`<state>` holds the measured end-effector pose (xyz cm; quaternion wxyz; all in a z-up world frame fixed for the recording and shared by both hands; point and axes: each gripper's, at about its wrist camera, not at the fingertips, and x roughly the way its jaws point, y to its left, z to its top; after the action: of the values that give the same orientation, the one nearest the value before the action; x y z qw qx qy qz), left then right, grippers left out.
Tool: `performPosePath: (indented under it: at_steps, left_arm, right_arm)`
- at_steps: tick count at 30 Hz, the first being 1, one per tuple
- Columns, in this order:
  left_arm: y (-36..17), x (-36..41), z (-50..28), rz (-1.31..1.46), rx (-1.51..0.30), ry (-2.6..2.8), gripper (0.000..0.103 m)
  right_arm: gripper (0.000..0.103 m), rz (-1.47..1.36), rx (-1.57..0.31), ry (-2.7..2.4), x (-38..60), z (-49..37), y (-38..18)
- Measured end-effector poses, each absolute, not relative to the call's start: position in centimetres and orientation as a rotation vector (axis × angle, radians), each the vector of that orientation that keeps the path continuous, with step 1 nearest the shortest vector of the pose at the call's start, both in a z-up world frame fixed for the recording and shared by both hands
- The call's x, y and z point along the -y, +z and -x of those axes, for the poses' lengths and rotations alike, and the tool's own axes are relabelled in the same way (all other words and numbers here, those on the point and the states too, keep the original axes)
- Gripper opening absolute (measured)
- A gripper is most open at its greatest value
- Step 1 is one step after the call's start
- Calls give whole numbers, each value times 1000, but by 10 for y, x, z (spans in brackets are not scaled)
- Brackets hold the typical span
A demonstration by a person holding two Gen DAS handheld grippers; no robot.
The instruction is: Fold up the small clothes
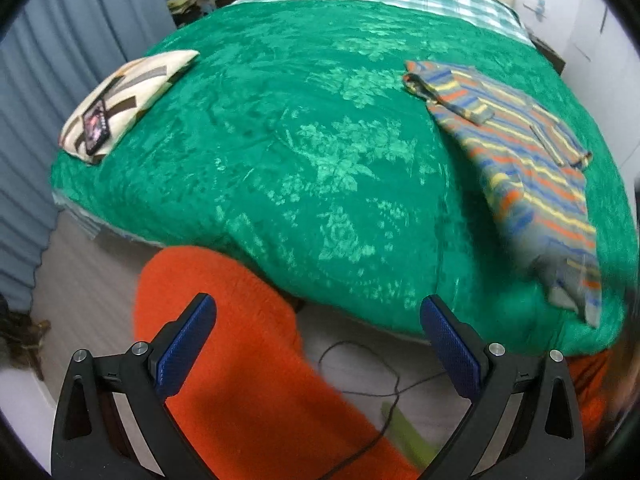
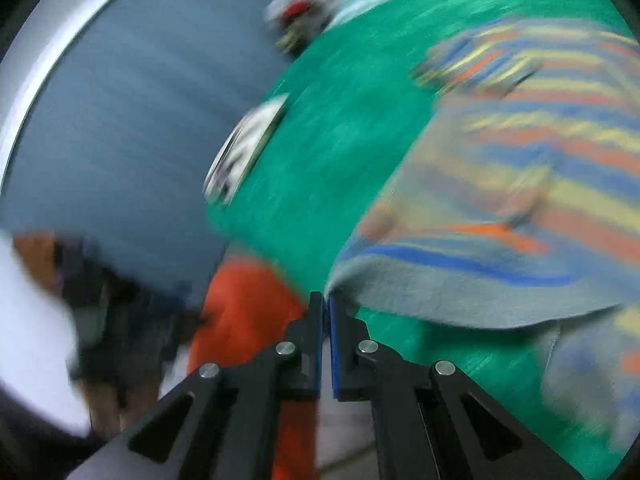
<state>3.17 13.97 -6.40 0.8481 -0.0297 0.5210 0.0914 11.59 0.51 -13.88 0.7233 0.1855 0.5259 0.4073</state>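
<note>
A small striped shirt [image 1: 520,160], grey with orange, yellow and blue bands, lies on the right side of a green bedspread [image 1: 300,140]. Its near corner hangs toward the bed's front edge. My left gripper [image 1: 318,316] is open and empty, held off the bed's near edge above the floor. In the blurred right wrist view my right gripper [image 2: 326,300] is shut on the grey hem corner of the shirt [image 2: 500,184] and holds it lifted over the bedspread [image 2: 348,128].
A patterned pillow [image 1: 124,96] with a dark phone-like item [image 1: 96,126] on it lies at the bed's left edge. The person's orange trouser leg [image 1: 240,360] and a black cable [image 1: 372,392] are below. Blue curtains [image 1: 48,80] hang at left.
</note>
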Motion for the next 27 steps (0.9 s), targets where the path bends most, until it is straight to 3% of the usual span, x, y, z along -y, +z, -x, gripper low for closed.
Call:
performPosePath:
  at_steps: [1,3,4,10,13,15,17,20,21,22,23,24,25,27]
  left_arm:
    - [-66,-141,-35,70,-1085,183,102]
    - [-72,-139,-45,68,-1070,156,102]
    - [-77,-137,-49,71,-1072,124,102]
    - [-132,-123,-83,131,-1178,-71,101]
    - [-155,-114,-103,168,-1221,-130,99]
    - [-166,-103,-114,166,-1236,-178,92]
    - [-177,-93,-120,136,-1272,-194,73]
    - [-181,-79,-121,78,-1271,-196,68]
    - [-181,-74,-121,57,-1270,-205,62]
    - [-181,-69,-123,52,-1274,-229,43]
    - [-181,-65,-123,56,-1280,-260,14]
    - [-180,-62,-123,71,-1292,-303,4]
    - [-178,-61,-123,69,-1306,-323,4]
    - [-167,-66,-121,33,-1293,-325,4]
  right_arm:
    - [6,-397,-1190,935,-15,-103,-144]
    - [33,-350,-1258,991,-39,-80,-163]
    - [37,-316,-1270,993,-43,-72,-168]
    - [39,-481,-1135,689,76,-88,-138]
    - [48,-608,-1071,355,188,-88,-125]
    - [49,-639,-1118,163,245,-84,-138]
    - [50,-671,-1189,60,276,-75,-160]
    - [50,-751,-1269,96,285,-62,-189]
    - [50,-772,-1279,134,282,-58,-194]
    - [50,-797,-1284,179,272,-60,-200]
    - [43,-813,-1282,222,260,-62,-208]
    - [14,-808,-1290,243,253,-66,-215]
    - [7,-776,-1316,249,243,-71,-221]
    - [6,-707,-1327,229,241,-66,-212]
